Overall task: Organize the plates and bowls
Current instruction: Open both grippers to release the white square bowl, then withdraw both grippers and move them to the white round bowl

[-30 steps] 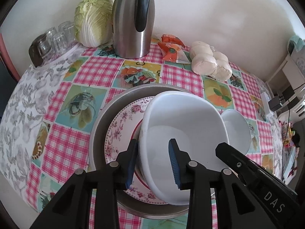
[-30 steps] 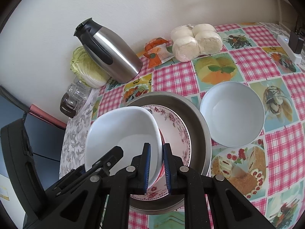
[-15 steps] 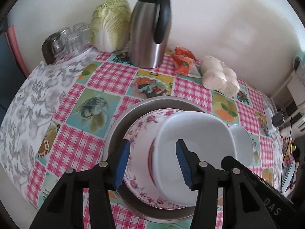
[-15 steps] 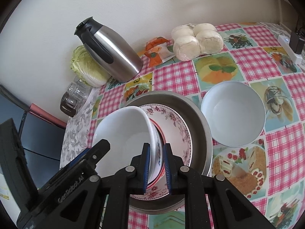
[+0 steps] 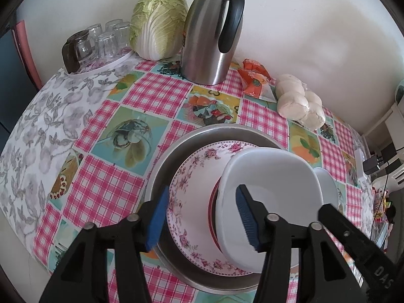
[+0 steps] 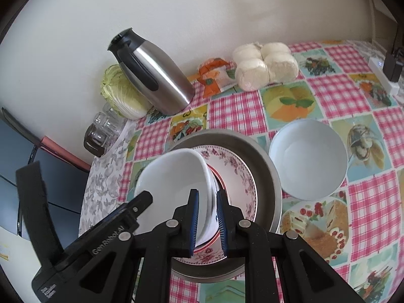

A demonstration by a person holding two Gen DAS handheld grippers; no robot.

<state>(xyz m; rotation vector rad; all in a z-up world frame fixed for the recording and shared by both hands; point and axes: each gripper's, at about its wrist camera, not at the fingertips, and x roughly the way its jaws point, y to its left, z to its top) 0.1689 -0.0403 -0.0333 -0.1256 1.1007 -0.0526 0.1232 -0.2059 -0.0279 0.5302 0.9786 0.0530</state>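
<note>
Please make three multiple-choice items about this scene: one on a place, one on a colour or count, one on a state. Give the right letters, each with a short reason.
1. Where does the floral plate lie?
A. Inside the metal basin
B. On the tray with the glasses
C. Under the thermos jug

2. What colour are the pads of the right gripper?
A. Red
B. Blue
C. Yellow

3. How is the left gripper now?
A. Shut on the floral plate
B. Shut on the thermos jug
C. Open, gripping nothing

Answers:
1. A: the left wrist view shows the basin's grey rim all around the plate.
2. B: blue pads show on both sides of the white bowl rim.
3. C: its jaws stand wide apart; the right gripper is the one shut on the white bowl.
</note>
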